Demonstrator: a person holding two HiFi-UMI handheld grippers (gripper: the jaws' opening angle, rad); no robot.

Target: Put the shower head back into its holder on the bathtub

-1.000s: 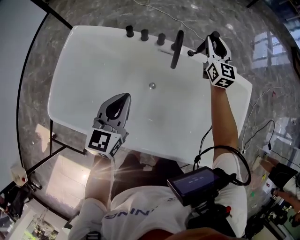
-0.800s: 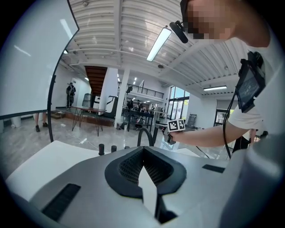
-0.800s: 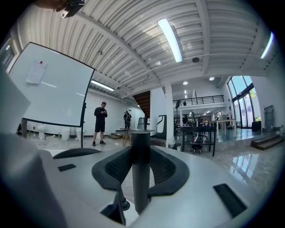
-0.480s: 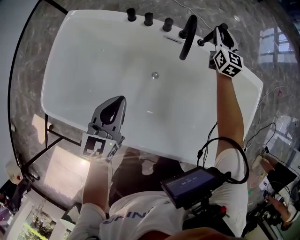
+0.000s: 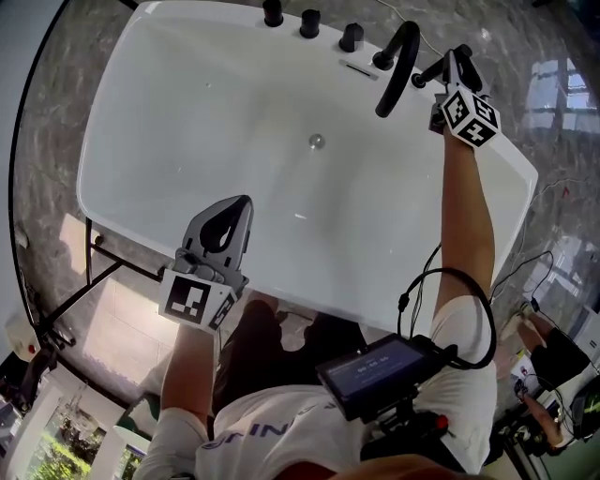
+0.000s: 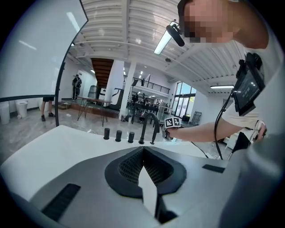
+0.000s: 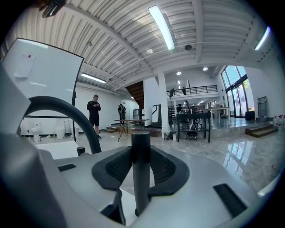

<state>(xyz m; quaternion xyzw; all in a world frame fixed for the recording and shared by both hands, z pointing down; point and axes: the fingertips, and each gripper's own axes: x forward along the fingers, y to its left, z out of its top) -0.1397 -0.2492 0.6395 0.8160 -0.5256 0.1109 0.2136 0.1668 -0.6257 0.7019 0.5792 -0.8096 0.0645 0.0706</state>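
Left gripper [image 5: 234,208] low over the near edge of the bathtub [image 5: 187,94], jaws pressed together with nothing between them, tips aimed toward the far edge; left forearm [image 5: 192,361] short and vertical beneath it; right arm [image 5: 469,234] stretched fully to the far right corner; right gripper [image 5: 448,64] there, jaws clamped on the dark cylindrical handle of the shower head [image 7: 140,151], marker cube facing up.

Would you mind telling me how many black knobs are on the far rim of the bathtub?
3, in a row on the far rim of the bathtub, left of the curved faucet: left knob, middle knob, right knob. None seems hidden.
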